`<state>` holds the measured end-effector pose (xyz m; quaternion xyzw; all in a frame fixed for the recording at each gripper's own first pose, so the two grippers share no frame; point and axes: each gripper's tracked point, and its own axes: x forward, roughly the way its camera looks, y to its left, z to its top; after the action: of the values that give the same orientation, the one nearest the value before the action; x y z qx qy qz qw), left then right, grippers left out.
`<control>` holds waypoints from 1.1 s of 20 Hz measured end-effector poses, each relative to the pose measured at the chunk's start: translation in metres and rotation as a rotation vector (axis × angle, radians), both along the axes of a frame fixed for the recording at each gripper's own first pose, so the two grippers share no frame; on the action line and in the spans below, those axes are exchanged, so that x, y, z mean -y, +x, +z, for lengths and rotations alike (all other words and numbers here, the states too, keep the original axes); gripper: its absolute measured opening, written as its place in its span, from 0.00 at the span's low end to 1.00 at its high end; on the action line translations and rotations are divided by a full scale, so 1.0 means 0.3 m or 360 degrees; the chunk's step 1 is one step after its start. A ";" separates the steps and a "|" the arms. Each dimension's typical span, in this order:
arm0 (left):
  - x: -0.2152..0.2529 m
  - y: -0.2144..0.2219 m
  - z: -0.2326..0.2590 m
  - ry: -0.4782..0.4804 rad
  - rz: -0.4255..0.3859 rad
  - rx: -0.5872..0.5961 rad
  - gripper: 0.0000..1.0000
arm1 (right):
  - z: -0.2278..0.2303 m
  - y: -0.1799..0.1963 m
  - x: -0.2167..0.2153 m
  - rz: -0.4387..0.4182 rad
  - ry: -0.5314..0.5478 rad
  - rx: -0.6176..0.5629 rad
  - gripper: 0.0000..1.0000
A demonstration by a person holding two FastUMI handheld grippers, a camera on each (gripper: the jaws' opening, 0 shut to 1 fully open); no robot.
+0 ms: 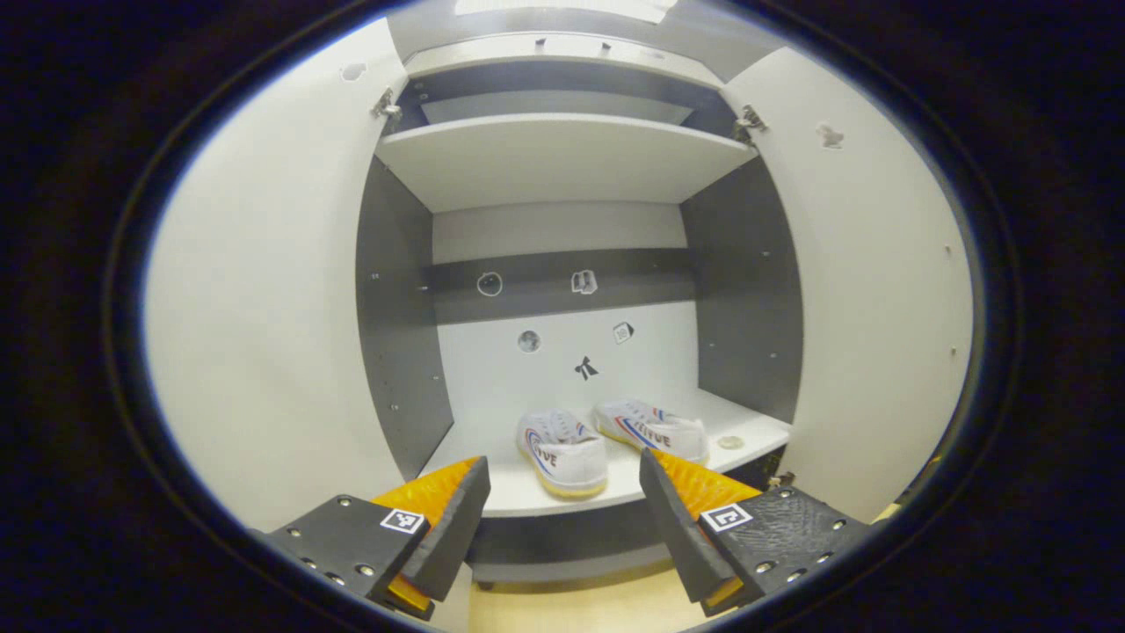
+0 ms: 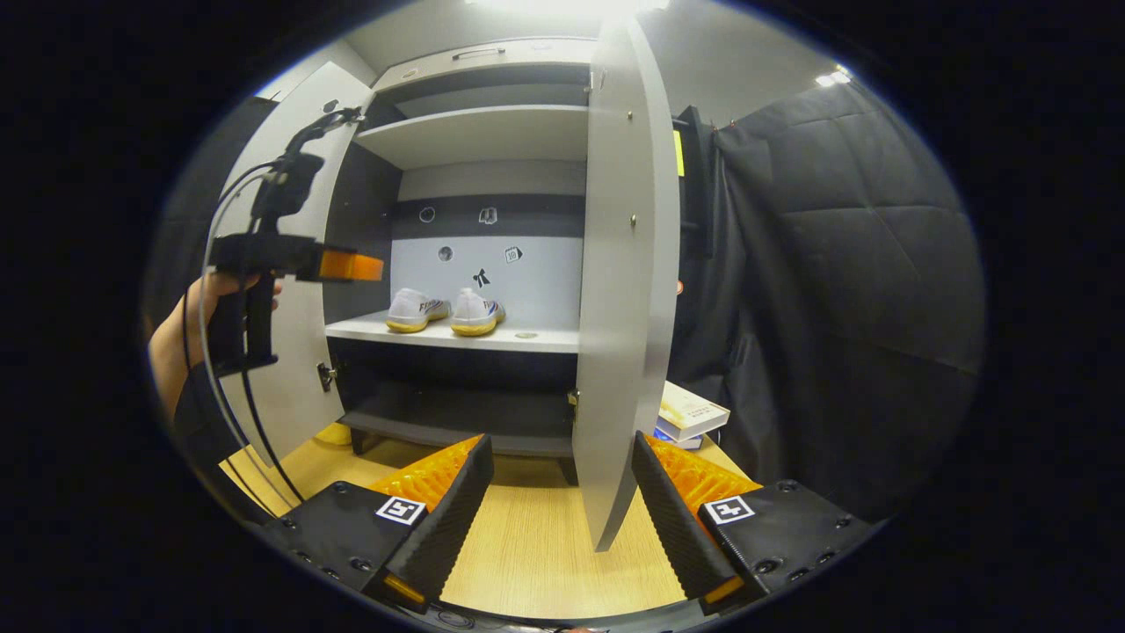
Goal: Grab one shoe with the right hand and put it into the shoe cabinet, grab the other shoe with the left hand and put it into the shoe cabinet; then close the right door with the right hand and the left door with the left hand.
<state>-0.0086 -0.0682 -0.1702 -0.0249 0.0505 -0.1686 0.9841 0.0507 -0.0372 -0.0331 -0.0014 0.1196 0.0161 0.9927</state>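
Observation:
Two white shoes with yellowish soles stand side by side on the cabinet's middle shelf [image 1: 527, 501], one [image 1: 562, 453] nearer the front, the other [image 1: 652, 428] to its right. My left gripper [image 1: 562, 519] is open in front of that shelf, nothing between its fingers. In the right gripper view both shoes [image 2: 420, 310] [image 2: 475, 313] sit on the shelf [image 2: 545, 338]. The right door [image 2: 620, 290] stands edge-on, its lower edge between the fingers of my open right gripper [image 2: 562, 505]. The left gripper [image 2: 352, 265] is held by a hand [image 2: 171, 338] before the left door [image 2: 290, 387].
Both cabinet doors [image 1: 264, 308] [image 1: 879, 308] stand swung outward. An upper shelf [image 1: 562, 154] is bare. A stack of books [image 2: 690, 413] lies on the wooden floor [image 2: 536, 545] right of the cabinet, next to the dark padded wall [image 2: 844, 290].

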 end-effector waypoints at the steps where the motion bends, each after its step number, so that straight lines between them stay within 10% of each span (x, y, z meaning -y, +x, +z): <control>1: -0.004 -0.044 -0.004 0.0009 -0.0017 0.0004 0.99 | 0.015 -0.003 0.005 -0.0005 0.0004 0.0018 0.99; 22: -0.169 -0.400 -0.142 -0.0071 -0.0033 -0.0131 0.99 | 0.304 -0.046 0.367 -0.0338 0.0008 0.0173 0.96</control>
<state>-0.1287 -0.0176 -0.2128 -0.0533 0.0873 -0.1787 0.9786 0.0367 -0.1474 0.0580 0.0130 0.0649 -0.0890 0.9938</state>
